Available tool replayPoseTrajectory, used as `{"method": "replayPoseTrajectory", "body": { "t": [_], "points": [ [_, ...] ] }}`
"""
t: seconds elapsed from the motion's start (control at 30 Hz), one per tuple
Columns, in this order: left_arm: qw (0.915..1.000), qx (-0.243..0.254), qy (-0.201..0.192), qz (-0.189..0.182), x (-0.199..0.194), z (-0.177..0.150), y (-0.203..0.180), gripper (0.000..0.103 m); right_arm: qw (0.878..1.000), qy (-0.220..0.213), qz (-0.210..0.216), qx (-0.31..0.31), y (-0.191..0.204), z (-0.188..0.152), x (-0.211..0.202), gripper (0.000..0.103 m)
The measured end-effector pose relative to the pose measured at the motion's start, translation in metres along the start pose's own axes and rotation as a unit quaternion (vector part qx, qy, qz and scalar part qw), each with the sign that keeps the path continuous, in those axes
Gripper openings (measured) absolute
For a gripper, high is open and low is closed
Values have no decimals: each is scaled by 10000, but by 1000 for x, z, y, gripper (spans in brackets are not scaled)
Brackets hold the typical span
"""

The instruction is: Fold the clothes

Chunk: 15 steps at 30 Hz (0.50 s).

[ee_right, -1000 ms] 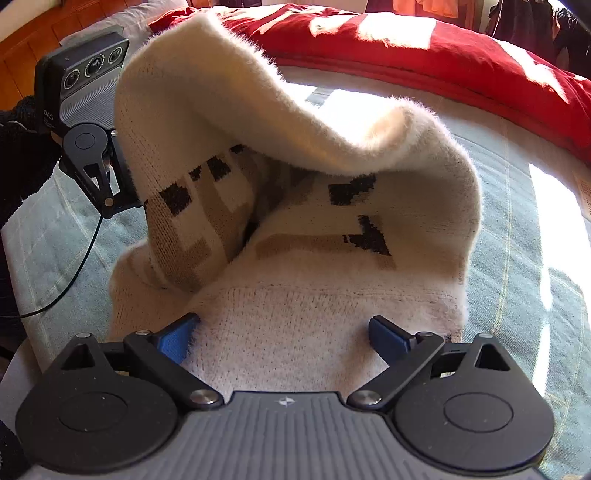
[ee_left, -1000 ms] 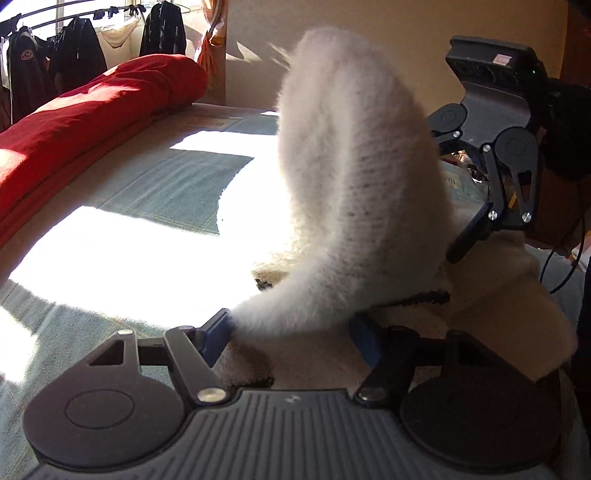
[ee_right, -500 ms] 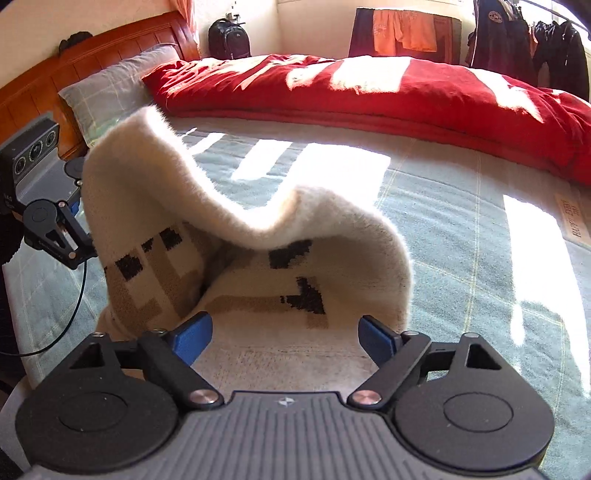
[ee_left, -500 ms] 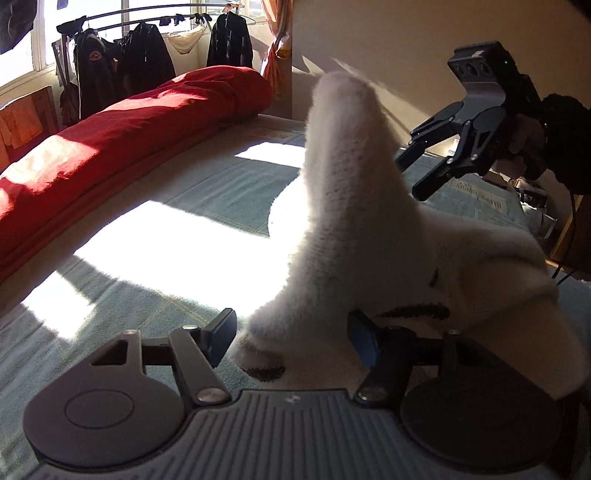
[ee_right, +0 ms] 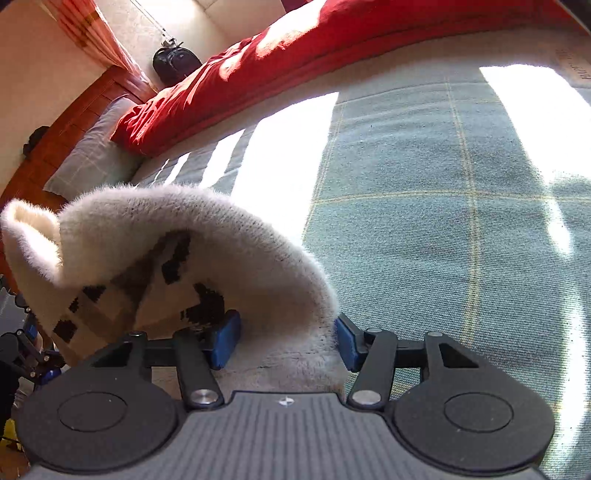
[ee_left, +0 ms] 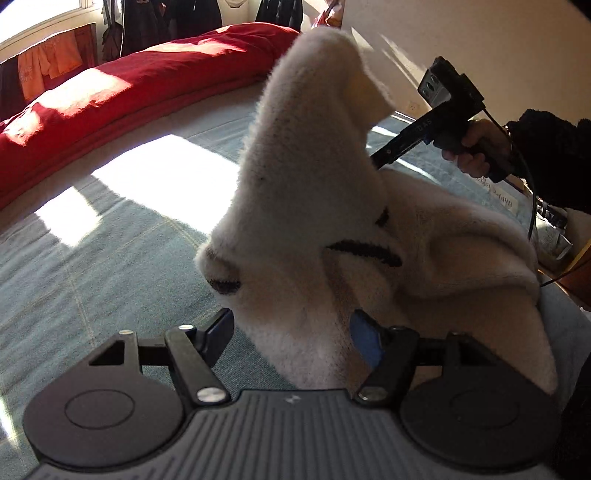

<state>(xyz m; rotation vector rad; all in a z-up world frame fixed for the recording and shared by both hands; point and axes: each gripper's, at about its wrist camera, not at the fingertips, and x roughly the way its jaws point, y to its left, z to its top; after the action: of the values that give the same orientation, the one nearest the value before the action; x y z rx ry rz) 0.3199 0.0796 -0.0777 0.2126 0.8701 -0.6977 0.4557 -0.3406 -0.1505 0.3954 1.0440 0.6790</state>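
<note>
A fluffy cream sweater (ee_left: 314, 184) with a black and tan pattern (ee_right: 177, 266) lies bunched on the bed. My left gripper (ee_left: 291, 332) has a thick fold of it between its pads, and the fold stands up in a tall peak. Its jaws are opening slowly, with the fabric still touching both pads. My right gripper (ee_right: 284, 339) straddles the sweater's near edge. Its jaws are closing, and the right pad (ee_right: 345, 343) touches the fabric. In the left wrist view a hand (ee_left: 476, 147) holds that right gripper's body (ee_left: 443, 99), whose fingers are hidden behind the peak.
The bed has a teal checked cover (ee_right: 443, 221) with bright sun patches. A red duvet (ee_left: 129, 96) is rolled along the far side, next to a grey pillow (ee_right: 92, 155) and a wooden headboard (ee_right: 74, 110). Clothes hang by the window (ee_left: 147, 26). A dark sleeve (ee_left: 554, 158) reaches in at right.
My right gripper swung down to the sweater's near edge, rolling as it went, and its jaws narrowed around the fabric. My left gripper moved a little and rolled, still holding the raised fold.
</note>
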Motion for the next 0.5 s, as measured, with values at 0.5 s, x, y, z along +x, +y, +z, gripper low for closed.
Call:
{"method": "replayPoseTrajectory", "body": {
  "t": [0.5],
  "points": [
    [9987,-490,74,-142,-13,-13,-13,70,9977,228,585,273,-19,6,3,29]
  ]
}}
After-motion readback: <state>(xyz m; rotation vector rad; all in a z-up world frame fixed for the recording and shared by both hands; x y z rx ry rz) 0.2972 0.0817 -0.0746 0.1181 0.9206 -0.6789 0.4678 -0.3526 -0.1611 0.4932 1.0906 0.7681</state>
